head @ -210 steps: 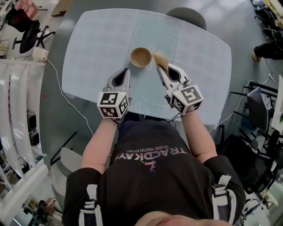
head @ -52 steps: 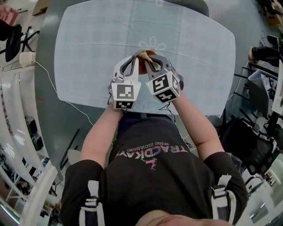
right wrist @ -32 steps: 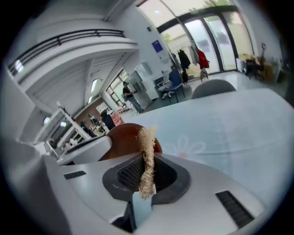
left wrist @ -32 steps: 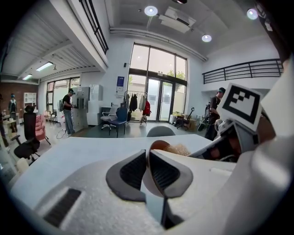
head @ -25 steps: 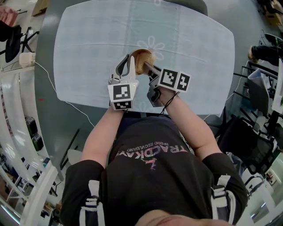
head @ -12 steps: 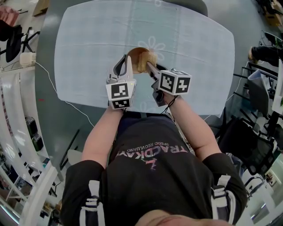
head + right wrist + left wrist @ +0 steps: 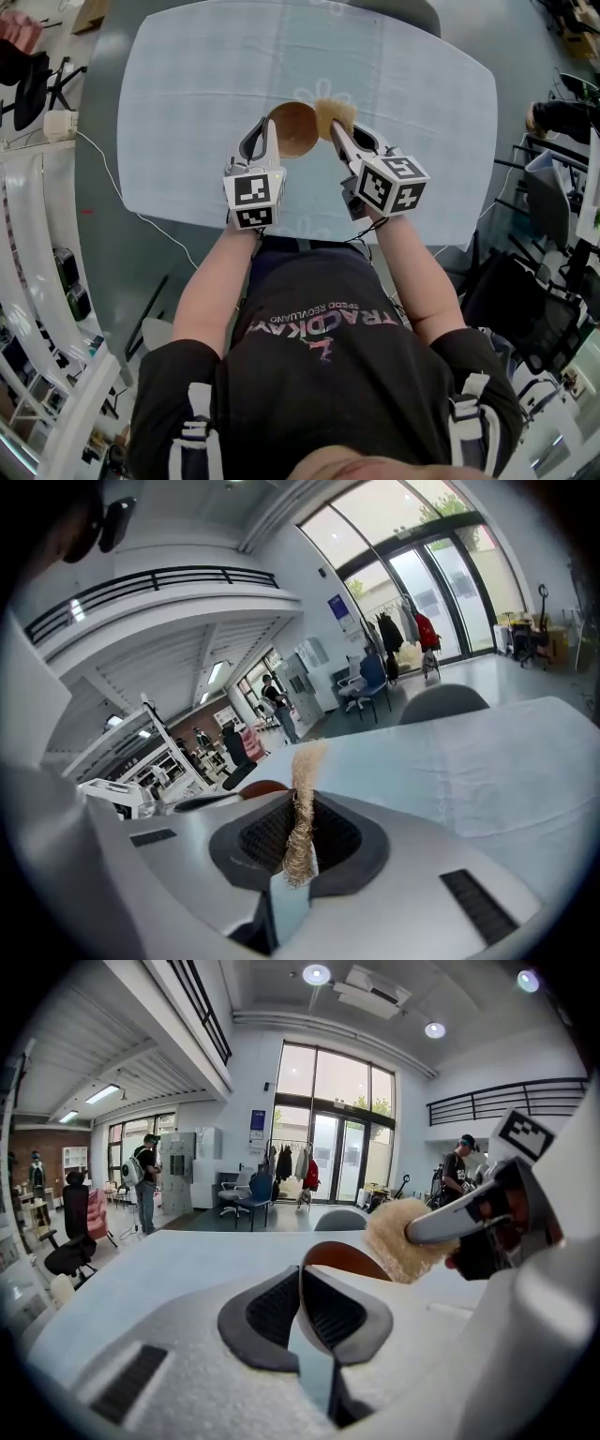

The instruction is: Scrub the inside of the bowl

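Note:
A brown wooden bowl (image 7: 292, 129) stands on the light blue tablecloth (image 7: 206, 84). My left gripper (image 7: 270, 128) has the bowl's near left rim (image 7: 352, 1258) between its pads, and its jaws are closing on it. My right gripper (image 7: 336, 129) is shut on a tan fibrous scrub pad (image 7: 335, 115), which hangs just past the bowl's right rim, outside the bowl. In the left gripper view the scrub pad (image 7: 401, 1239) sits to the right of the rim. In the right gripper view the scrub pad (image 7: 302, 808) stands pinched edge-on between the pads, with the bowl (image 7: 262, 787) to its left.
A grey chair (image 7: 403, 11) stands at the table's far side. A white cable (image 7: 122, 178) runs across the floor on the left. Office chairs and gear crowd the right side (image 7: 553, 234). People stand far off in the room (image 7: 145, 1180).
The right gripper has drawn the scrub pad out of the bowl and to the right of its rim. The left gripper has stayed on the bowl's left rim.

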Available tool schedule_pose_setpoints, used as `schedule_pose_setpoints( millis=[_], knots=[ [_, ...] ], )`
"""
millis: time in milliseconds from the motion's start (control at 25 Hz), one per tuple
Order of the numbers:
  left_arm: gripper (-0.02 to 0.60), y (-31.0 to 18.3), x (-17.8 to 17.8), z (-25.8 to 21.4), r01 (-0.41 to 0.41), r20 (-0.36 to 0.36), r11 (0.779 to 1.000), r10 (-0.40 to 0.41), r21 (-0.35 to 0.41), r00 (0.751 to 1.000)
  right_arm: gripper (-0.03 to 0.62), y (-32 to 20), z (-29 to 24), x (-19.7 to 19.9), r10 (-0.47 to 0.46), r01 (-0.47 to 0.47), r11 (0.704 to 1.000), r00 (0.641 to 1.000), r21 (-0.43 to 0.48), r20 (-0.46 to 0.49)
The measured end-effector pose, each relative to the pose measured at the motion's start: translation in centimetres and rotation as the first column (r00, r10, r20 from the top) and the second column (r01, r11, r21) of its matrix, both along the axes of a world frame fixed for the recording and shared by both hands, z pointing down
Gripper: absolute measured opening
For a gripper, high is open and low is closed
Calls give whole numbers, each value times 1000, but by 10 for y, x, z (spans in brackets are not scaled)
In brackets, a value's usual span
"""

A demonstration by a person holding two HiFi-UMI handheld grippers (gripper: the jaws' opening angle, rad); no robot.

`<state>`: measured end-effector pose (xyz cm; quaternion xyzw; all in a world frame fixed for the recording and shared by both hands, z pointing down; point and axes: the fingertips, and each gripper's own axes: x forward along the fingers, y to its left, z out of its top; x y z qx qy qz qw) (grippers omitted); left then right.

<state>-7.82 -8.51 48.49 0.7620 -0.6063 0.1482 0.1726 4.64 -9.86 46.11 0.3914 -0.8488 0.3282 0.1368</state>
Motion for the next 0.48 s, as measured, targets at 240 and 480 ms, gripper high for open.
schedule_pose_setpoints(
  millis=[240,480],
  knots=[
    [28,5,17,-5,-176,-31,984,177,11,984,32,-16,-13,-4,-202,225,963,968,150,-150],
    [27,16,42,-8,-430,15,903,430,25,903,32,7,-6,-27,-577,681,706,712,195,-400]
  ],
)
